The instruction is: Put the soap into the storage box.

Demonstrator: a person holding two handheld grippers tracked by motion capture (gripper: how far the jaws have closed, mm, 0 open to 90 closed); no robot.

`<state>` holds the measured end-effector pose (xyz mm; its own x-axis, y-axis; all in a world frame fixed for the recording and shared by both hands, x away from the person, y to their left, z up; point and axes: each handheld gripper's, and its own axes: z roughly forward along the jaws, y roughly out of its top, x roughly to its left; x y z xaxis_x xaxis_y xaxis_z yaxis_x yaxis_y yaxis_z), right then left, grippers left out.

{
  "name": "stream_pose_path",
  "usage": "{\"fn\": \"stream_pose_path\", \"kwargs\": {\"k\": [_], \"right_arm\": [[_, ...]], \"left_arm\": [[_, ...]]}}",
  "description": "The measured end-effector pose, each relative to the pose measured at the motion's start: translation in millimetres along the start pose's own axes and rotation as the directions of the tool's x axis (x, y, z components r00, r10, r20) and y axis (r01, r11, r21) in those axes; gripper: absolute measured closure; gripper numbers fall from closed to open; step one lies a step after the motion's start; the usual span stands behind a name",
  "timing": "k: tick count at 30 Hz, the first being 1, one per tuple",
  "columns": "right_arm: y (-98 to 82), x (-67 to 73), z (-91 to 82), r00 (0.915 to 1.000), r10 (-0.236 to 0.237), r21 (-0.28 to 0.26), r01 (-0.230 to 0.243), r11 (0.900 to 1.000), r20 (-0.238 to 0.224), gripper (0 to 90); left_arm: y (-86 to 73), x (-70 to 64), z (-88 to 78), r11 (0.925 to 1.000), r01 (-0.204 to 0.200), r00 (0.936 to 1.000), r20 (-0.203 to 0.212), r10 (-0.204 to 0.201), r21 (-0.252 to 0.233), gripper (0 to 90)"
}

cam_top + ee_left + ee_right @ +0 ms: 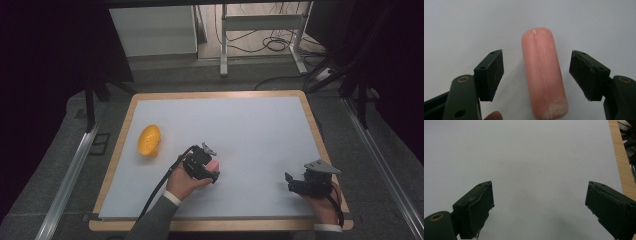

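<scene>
- Fingers (pixel 489 75) of the left gripper (pixel 537 72): spread wide, one black pad on each side of a pink sausage (pixel 544 72); a clear gap separates each pad from the sausage, so neither touches it.
- Pink sausage: lies on the white worktop (pixel 461 25) between the left fingers, its long axis running away from the camera along the line of the fingers; its far rounded end reaches beyond the fingertips, and its near end shows a pale, scuffed patch.
- A fingertip of the person's hand (pixel 494 116) appears at the lower edge of the left gripper view, just beside the near-side finger.
- High view: the left gripper (pixel 212 167) sits near the middle of the worktop front, held in the left hand (pixel 185 182), with a black cable (pixel 162 185) trailing back toward the sleeve (pixel 155 220).
- Fingers (pixel 475 207) of the right gripper (pixel 539 207): spread wide over bare white worktop, with nothing between them.
- High view: the right gripper (pixel 290 182) rests at the front right of the worktop, well apart from the left gripper; the wooden worktop edge (pixel 621 157) lies beyond its right finger.
- An orange bowl-like object (pixel 149 140) lies tilted on the worktop, to the far left of the left fingers and apart from them.
</scene>
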<state>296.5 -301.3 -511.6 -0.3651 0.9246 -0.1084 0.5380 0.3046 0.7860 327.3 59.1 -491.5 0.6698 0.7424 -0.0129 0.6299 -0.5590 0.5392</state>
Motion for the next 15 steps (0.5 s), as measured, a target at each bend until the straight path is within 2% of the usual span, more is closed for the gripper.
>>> {"fn": "stream_pose_path", "kwargs": {"k": [4,6,10,13,15], "right_arm": [[0.3,0.7,0.1,1.0000,-0.001,0.000,0.001,1.000,0.001,7.7],[0.3,0.5,0.1,1.0000,-0.001,0.001,0.001,1.000,0.004,7.7],[0.0,0.2,0.6,1.0000,0.001,0.004,-0.001,1.000,0.007,7.7],[0.5,1.0,0.4,1.0000,0.000,0.002,0.000,1.000,0.007,7.7],[0.6,1.1,0.4,1.0000,0.000,0.001,0.000,1.000,0.007,7.7]], "left_arm": [[-0.4,0.3,4.2,0.9998,0.006,1.0000,-0.005,-0.006,0.020,33.9],[-1.8,1.8,7.5,0.9994,0.016,0.9998,0.008,-0.016,0.031,36.8],[-2.8,3.9,9.2,0.9986,0.028,0.9988,0.039,-0.030,0.044,49.2],[-2.9,1.9,9.6,0.9990,0.023,0.9993,0.030,-0.024,0.038,55.7],[-3.0,1.1,10.1,0.9990,0.026,0.9994,0.024,-0.027,0.036,56.7]]}}
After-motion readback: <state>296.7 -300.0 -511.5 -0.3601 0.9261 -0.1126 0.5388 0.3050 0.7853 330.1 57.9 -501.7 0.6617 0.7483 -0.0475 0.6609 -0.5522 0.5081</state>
